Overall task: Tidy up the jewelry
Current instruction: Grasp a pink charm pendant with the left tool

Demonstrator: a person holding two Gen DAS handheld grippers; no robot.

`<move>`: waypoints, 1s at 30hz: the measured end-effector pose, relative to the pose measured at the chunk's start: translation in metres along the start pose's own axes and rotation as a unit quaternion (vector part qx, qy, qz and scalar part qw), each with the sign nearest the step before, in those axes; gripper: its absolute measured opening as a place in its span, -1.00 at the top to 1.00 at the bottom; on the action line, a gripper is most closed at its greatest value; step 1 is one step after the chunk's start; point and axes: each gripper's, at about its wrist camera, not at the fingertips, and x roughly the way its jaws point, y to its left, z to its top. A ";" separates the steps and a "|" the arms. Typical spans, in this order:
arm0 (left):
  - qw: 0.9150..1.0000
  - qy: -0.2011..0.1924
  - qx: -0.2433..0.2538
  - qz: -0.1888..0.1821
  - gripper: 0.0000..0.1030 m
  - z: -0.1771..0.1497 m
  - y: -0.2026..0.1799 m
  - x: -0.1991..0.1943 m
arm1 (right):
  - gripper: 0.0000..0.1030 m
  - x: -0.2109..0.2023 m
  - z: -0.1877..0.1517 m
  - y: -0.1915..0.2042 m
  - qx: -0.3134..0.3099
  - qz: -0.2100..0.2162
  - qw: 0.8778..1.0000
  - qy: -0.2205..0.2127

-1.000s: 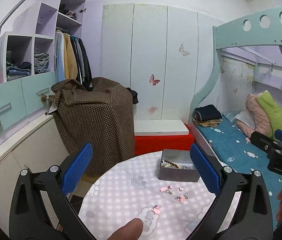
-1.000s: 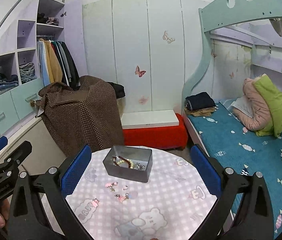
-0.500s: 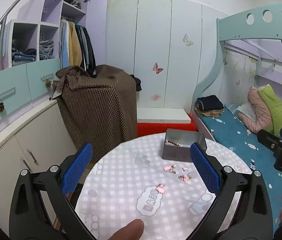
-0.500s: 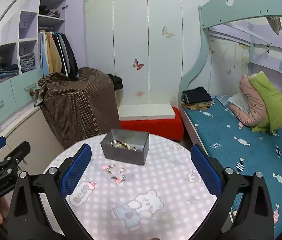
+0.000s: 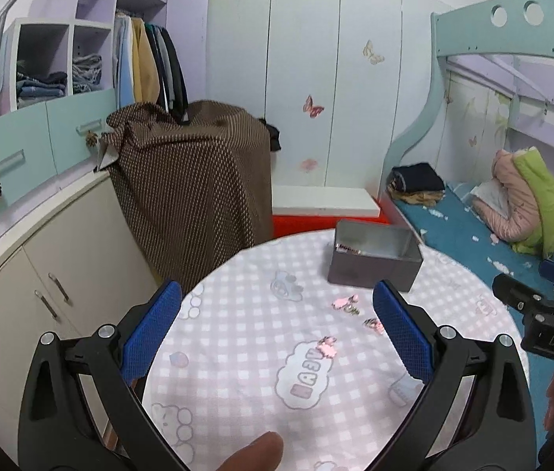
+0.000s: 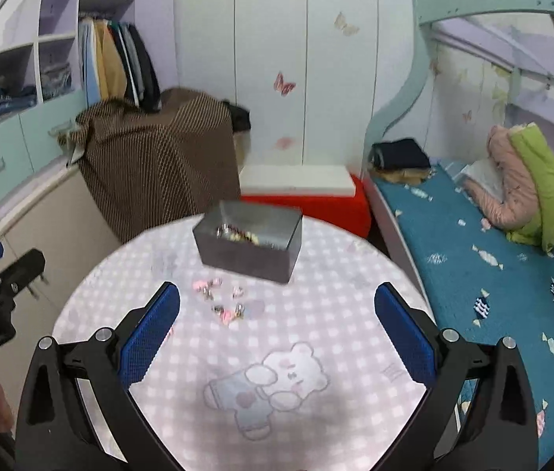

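A grey metal box (image 5: 373, 261) stands at the far side of a round table with a pink checked cloth (image 5: 237, 353); it holds a bead bracelet (image 6: 237, 234). Several small pink jewelry pieces (image 5: 345, 304) lie loose on the cloth in front of the box, also in the right wrist view (image 6: 220, 300). My left gripper (image 5: 277, 333) is open and empty above the near side of the table. My right gripper (image 6: 277, 331) is open and empty, above the table, short of the pieces.
A bed with a teal cover (image 6: 492, 259) runs along the right. A brown dotted cloth covers furniture (image 5: 194, 180) behind the table. White cupboards (image 5: 41, 274) stand at the left. A red bench (image 6: 316, 204) sits behind the box.
Both grippers have moved forward and tilted down toward the table; the box and loose pieces now appear larger and nearer. Both stay open.
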 end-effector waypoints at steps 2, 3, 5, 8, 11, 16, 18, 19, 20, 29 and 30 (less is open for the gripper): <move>1.000 0.010 0.003 0.001 -0.90 -0.005 0.000 0.009 | -0.86 0.006 -0.003 0.001 -0.004 0.004 1.000 0.009; 1.000 0.015 0.004 0.000 -0.90 -0.008 0.001 0.014 | -0.86 0.011 -0.004 0.002 -0.006 0.006 1.000 0.015; 0.999 0.031 0.006 -0.005 -0.90 -0.016 -0.002 0.029 | -0.86 0.017 -0.006 0.002 -0.008 0.004 1.000 0.024; 0.999 0.050 0.013 -0.010 -0.90 -0.026 -0.006 0.048 | -0.86 0.028 -0.008 0.000 -0.006 0.002 0.999 0.038; 0.997 0.077 0.017 -0.017 -0.90 -0.036 -0.011 0.073 | -0.86 0.038 -0.009 -0.001 -0.007 0.000 0.999 0.051; 0.992 0.121 0.024 -0.028 -0.90 -0.052 -0.020 0.117 | -0.86 0.054 -0.013 -0.006 -0.003 -0.001 0.997 0.072; 0.990 0.136 0.025 -0.030 -0.90 -0.060 -0.023 0.132 | -0.86 0.061 -0.014 -0.009 -0.001 -0.002 0.997 0.078; 0.989 0.143 0.024 -0.032 -0.90 -0.062 -0.024 0.138 | -0.86 0.063 -0.013 -0.010 0.000 -0.003 0.997 0.081; 0.988 0.148 0.024 -0.033 -0.90 -0.064 -0.025 0.145 | -0.86 0.066 -0.013 -0.011 0.001 -0.004 0.996 0.085; 0.980 0.191 0.034 -0.040 -0.53 -0.078 -0.033 0.182 | -0.86 0.084 -0.014 -0.013 0.000 0.005 0.995 0.100; 0.980 0.192 0.037 -0.040 -0.44 -0.078 -0.034 0.183 | -0.86 0.088 -0.015 -0.013 0.001 0.007 0.995 0.103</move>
